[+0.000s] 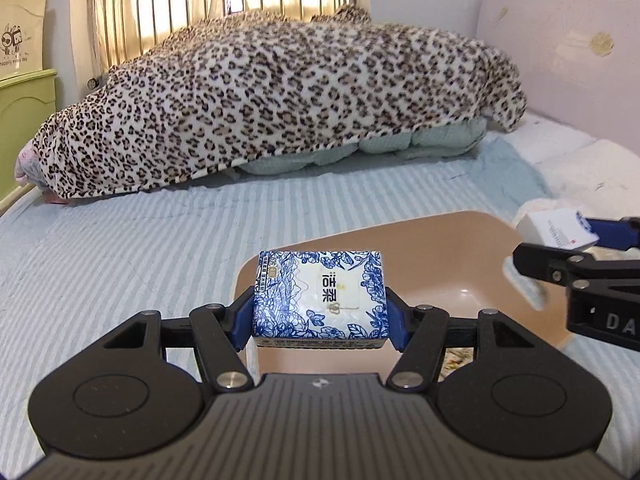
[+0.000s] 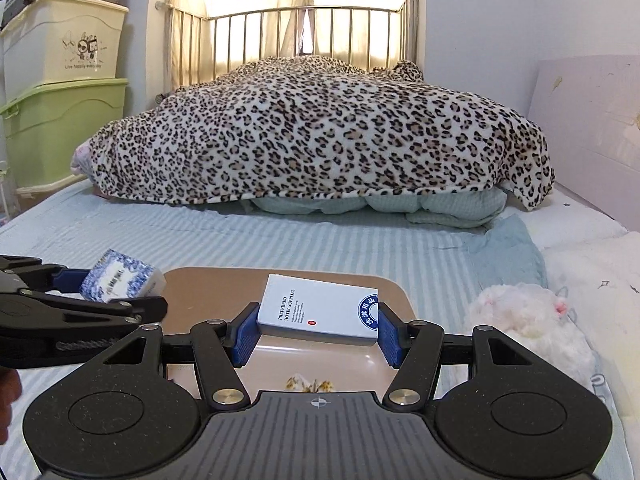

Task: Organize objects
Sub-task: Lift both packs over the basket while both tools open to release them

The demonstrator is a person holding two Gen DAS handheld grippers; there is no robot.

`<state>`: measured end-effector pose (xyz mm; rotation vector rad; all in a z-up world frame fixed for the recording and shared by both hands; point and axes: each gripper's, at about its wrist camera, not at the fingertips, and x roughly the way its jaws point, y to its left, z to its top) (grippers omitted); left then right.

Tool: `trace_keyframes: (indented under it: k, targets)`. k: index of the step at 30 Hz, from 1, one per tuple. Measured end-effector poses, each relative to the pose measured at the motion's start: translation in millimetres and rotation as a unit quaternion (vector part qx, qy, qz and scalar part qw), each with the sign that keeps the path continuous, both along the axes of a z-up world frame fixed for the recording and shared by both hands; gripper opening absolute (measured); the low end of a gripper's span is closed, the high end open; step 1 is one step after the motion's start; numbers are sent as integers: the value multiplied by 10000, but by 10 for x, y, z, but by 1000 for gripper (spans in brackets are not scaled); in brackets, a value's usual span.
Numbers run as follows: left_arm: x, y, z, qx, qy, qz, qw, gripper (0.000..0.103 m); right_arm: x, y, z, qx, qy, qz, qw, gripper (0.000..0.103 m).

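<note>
My left gripper (image 1: 320, 314) is shut on a blue-and-white floral tissue pack (image 1: 320, 296) and holds it above the near left part of a tan plastic basin (image 1: 472, 236) on the bed. My right gripper (image 2: 316, 330) is shut on a white box printed "Preferred Hotel Supplies" (image 2: 316, 308) and holds it over the same basin (image 2: 200, 280). The right gripper (image 1: 560, 256) with its box (image 1: 556, 228) shows at the right edge of the left wrist view. The left gripper (image 2: 104, 292) with the tissue pack (image 2: 120, 282) shows at the left of the right wrist view.
A floral packet (image 2: 310, 384) lies in the basin bottom. A white plush toy (image 2: 524, 320) lies right of the basin. A leopard-print blanket (image 2: 320, 136) covers bedding at the far end, before a metal rail (image 2: 304, 28). Storage bins (image 2: 60, 120) stand left of the bed.
</note>
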<state>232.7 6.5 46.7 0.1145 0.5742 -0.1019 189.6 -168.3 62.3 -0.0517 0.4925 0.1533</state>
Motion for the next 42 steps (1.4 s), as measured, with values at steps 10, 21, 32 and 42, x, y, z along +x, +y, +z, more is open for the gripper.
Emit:
trace_keyframes:
  k: [10,21,32,42]
  targets:
    - [476,-243,-464,527,559,187,9969,64,529,76,-398,-396,498,-68,9980,57]
    - [572,-226,-538,625,858,241,9941,65,741,62,-721,-639,1128,-124,9915,65]
    - [113,-98,-58,455,482,293,9974,83,202,-177,-157,-283,562,-176,9979,94]
    - [-438,9,-44,299,655,178,9972,93,-387,-283,-176,-476,735,-168,9960,100]
